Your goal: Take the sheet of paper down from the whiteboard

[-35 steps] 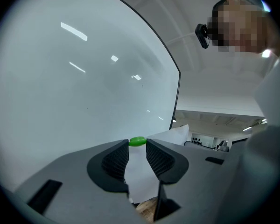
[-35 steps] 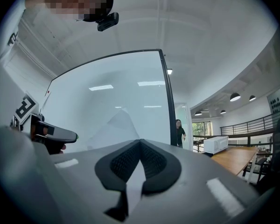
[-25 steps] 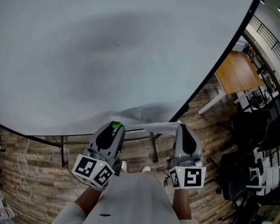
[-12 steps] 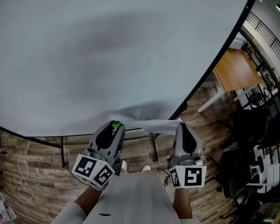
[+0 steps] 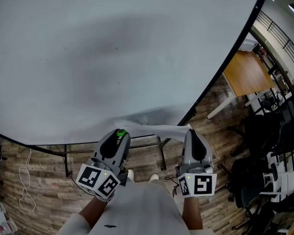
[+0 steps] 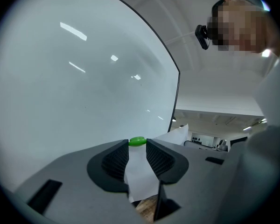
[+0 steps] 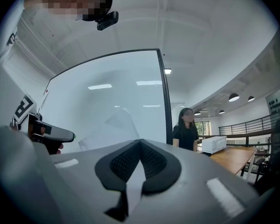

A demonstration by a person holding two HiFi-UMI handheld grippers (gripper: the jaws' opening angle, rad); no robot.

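The white sheet of paper (image 5: 154, 130) hangs free of the whiteboard (image 5: 112, 58), stretched between my two grippers at the board's lower edge. My left gripper (image 5: 119, 136) is shut on a green round magnet (image 5: 120, 132). In the left gripper view the magnet (image 6: 137, 141) sits pinched at the tips of the left gripper (image 6: 137, 144), with the paper (image 6: 141, 174) behind the jaws. My right gripper (image 5: 191, 134) is shut on the paper's right edge. In the right gripper view the jaws of the right gripper (image 7: 140, 144) meet on the paper (image 7: 119, 121).
The whiteboard's black stand (image 5: 161, 153) rises from the wooden floor between my grippers. A wooden table (image 5: 247, 75) and black chairs (image 5: 264, 131) are to the right. A person (image 7: 184, 130) stands beyond the board's right edge, near a white box (image 7: 215, 144).
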